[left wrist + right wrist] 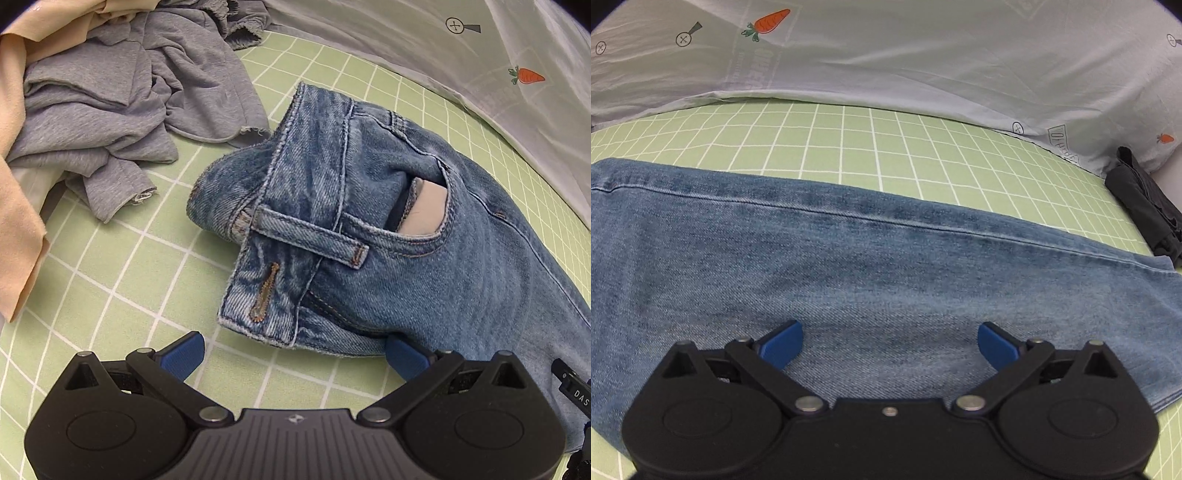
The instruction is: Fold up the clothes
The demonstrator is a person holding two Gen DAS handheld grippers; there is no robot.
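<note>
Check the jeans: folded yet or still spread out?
Partly folded. The jeans lie lengthwise on the green grid sheet, waistband doubled at the buttonhole, leg stretched flat to the hem. Both claws open, gripping nothing.

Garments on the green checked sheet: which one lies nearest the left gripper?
The blue jeans; their waistband sits just ahead of the left gripper, while the grey garment and peach cloth lie farther away.

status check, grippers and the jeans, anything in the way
Left gripper open at the jeans waistband, right gripper open over the leg. Jeans flat on the green grid sheet, unfolded. Grey garment heaped beside the waistband, apart from it.
</note>
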